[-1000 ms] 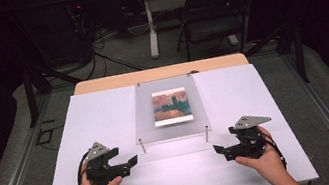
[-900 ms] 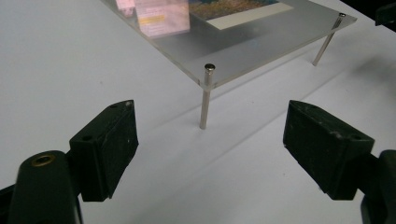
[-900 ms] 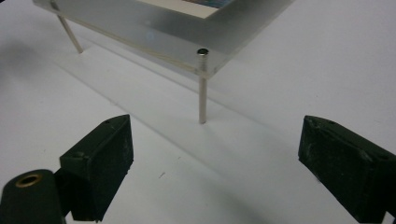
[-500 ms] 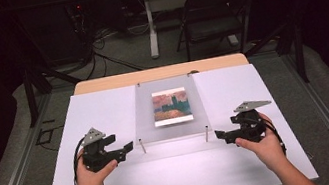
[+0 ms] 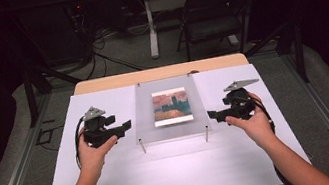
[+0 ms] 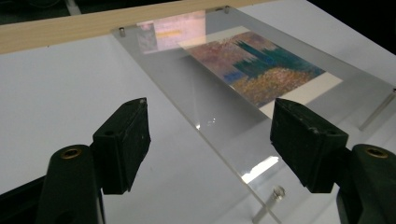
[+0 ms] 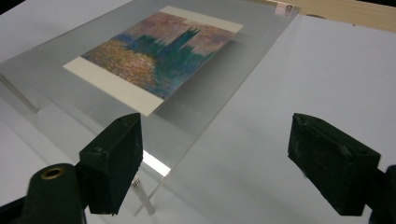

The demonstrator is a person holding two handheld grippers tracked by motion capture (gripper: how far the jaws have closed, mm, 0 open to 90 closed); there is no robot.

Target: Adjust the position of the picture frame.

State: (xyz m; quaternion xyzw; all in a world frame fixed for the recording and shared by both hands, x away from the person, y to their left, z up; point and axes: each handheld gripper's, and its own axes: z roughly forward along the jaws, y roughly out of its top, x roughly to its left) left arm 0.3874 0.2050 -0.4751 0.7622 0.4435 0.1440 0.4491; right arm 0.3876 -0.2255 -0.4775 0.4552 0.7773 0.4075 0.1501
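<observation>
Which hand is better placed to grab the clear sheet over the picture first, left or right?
Left, narrowly. In the left gripper view the open left tongs straddle the clear sheet edge. The right tongs, also open, sit with the sheet's edge nearer one jaw.

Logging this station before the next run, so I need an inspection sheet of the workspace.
Surface: white table top, wooden strip along its far edge.
Job's things: clear acrylic panel raised on metal standoff pins, painted print under it.
Clutter: nothing seen.
Grippers: left tongs open beside the panel's left edge; right tongs open beside its right edge; neither touches.
Cables: black cable trailing from the left tongs.
Surroundings: folding chair, dark room.
</observation>
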